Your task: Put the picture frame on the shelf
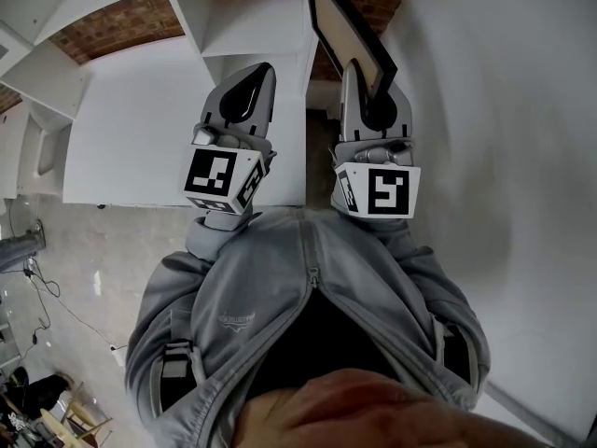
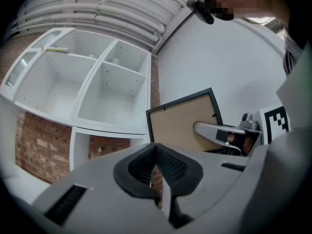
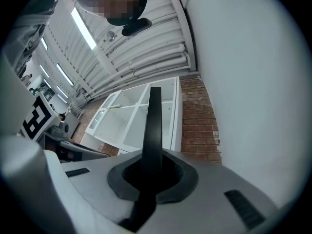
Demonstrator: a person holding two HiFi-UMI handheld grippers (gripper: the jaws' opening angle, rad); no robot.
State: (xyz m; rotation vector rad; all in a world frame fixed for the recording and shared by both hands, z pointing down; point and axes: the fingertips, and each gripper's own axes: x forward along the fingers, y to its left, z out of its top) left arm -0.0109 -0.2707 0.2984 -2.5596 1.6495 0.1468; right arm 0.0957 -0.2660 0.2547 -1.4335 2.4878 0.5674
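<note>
Closest to the head camera is the person's grey jacket (image 1: 308,287), and beyond it both grippers point at the white shelf (image 1: 238,17).

The main risk I see is the picture frame (image 1: 345,26) twisting or slipping. It is held by one thin edge only, low down, with most of its length standing free above the grip, so a bump or a quick tilt could lever it out of the pads. Its top corner rises in front of the shelf's right-hand side, so it could knock a divider or the outer panel if it goes in at an angle. Set down too near the front lip of the shelf, it could also tip back out.

The right gripper (image 3: 151,174) is closed almost fully on the frame's dark edge, which stands upright between its pads, short of the shelf and not yet inside any compartment. The left gripper (image 2: 157,167) has its jaws together with nothing between them; it sits beside the frame, in front of the shelf, touching neither.
</note>
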